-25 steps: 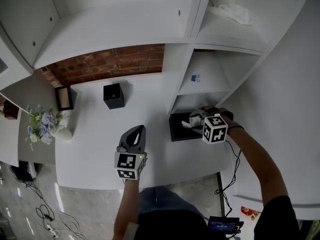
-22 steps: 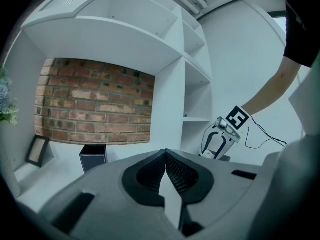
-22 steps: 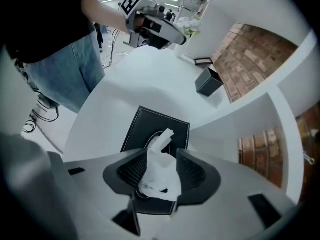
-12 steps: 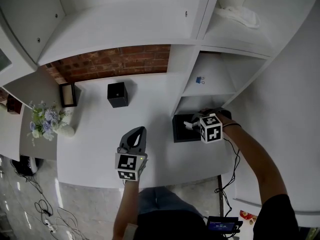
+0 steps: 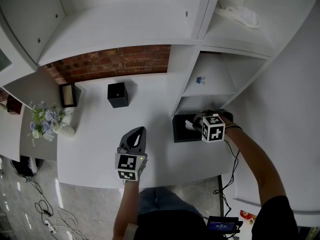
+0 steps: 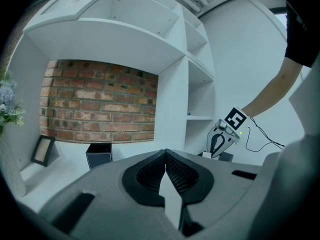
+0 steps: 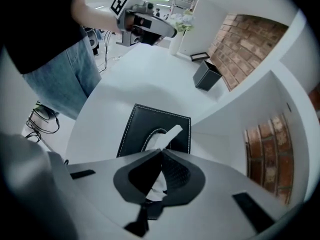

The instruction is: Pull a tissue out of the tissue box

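1. Two grippers are nearest. The left gripper (image 5: 139, 129) hovers over the white bench (image 5: 95, 139), its jaws together with nothing between them.
2. The right gripper (image 5: 194, 124) points steeply down. Its jaws have just closed on one white tissue (image 7: 169, 134) that sticks out of the one black tissue box (image 5: 178, 132), which stands at the bench's right, beside the shelves.
3. Farther back stand one black cube container (image 5: 117, 95), one picture frame (image 5: 67, 94) and one flower bunch (image 5: 44, 121).

Bare desktop (image 5: 97, 131) left of tissue box (image 5: 178, 129)
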A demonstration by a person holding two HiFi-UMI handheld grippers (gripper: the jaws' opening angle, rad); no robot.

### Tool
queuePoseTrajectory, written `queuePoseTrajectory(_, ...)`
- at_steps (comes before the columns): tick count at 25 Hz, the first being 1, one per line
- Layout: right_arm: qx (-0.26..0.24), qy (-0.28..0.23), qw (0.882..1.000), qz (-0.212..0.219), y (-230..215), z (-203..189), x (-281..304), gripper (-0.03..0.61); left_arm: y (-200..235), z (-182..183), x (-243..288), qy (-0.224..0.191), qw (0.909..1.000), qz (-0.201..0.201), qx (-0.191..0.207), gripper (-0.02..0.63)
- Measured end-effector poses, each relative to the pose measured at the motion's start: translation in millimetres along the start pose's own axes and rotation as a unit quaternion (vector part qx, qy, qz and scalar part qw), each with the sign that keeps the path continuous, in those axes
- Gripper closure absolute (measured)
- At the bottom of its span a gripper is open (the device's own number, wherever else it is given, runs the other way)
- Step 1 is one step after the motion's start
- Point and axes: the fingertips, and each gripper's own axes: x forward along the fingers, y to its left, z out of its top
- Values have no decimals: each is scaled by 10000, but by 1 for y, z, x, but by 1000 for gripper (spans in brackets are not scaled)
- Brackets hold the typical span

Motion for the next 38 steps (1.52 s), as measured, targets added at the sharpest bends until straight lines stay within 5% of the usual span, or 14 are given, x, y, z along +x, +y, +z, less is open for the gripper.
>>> queuePoseTrajectory(13, 475, -488, 9922, -1041, -13, 0, -51, 580, -11, 7, 5, -90, 9997, -218, 58, 604)
queuePoseTrajectory(26, 941, -844, 9716, -2002, -22, 9, -110, 580, -21, 30, 5, -296, 9985, -429, 170, 604)
queuePoseTrajectory(31, 1652, -1642, 9349, -2677, -28, 25, -149, 580, -16, 39, 1, -409, 9981, -420, 185, 604)
queuePoseTrajectory(38, 2758, -3266, 8334, -3503, -30, 49, -209, 580, 0, 53, -7, -576, 9979, -262, 168, 604)
